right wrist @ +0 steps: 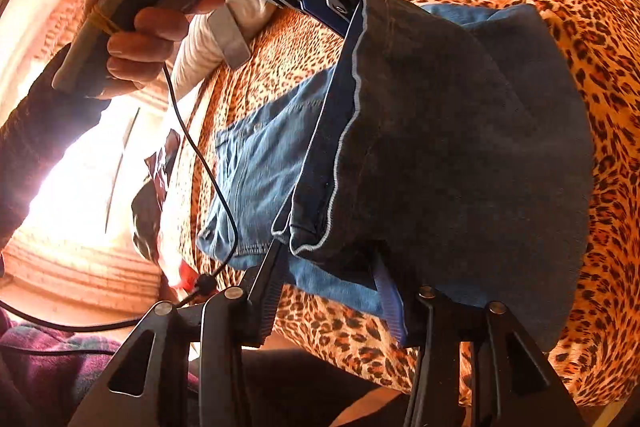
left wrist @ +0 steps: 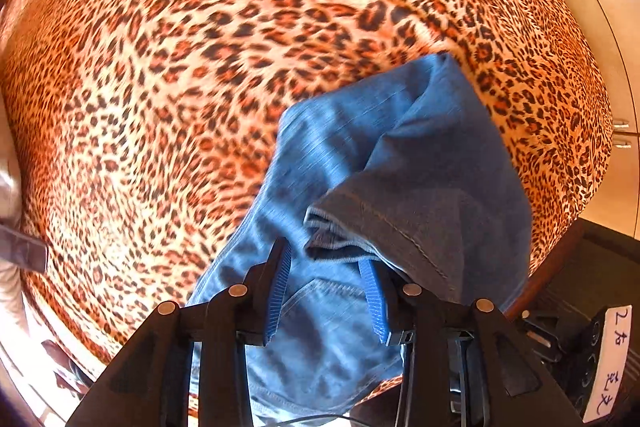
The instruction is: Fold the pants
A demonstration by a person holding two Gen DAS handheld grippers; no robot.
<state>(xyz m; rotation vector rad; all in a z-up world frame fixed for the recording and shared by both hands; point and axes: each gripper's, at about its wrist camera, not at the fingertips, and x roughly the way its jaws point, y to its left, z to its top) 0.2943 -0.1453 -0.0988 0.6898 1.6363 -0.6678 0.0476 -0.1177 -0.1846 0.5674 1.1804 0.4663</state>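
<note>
Jeans (left wrist: 384, 163) are folded over on a leopard-print bed cover (left wrist: 168, 75), hem end on top. Left gripper (left wrist: 326, 291) points straight down over them, jaws apart, hem edge touching the right pad, not pinched. Right gripper (right wrist: 332, 291) angles down from the near edge, jaws spread too, cloth loose between. Person's hand (right wrist: 144, 31) wraps the left handle, its cable (right wrist: 208, 163) dangling across. Tiled floor (left wrist: 600, 7) beyond.
</note>
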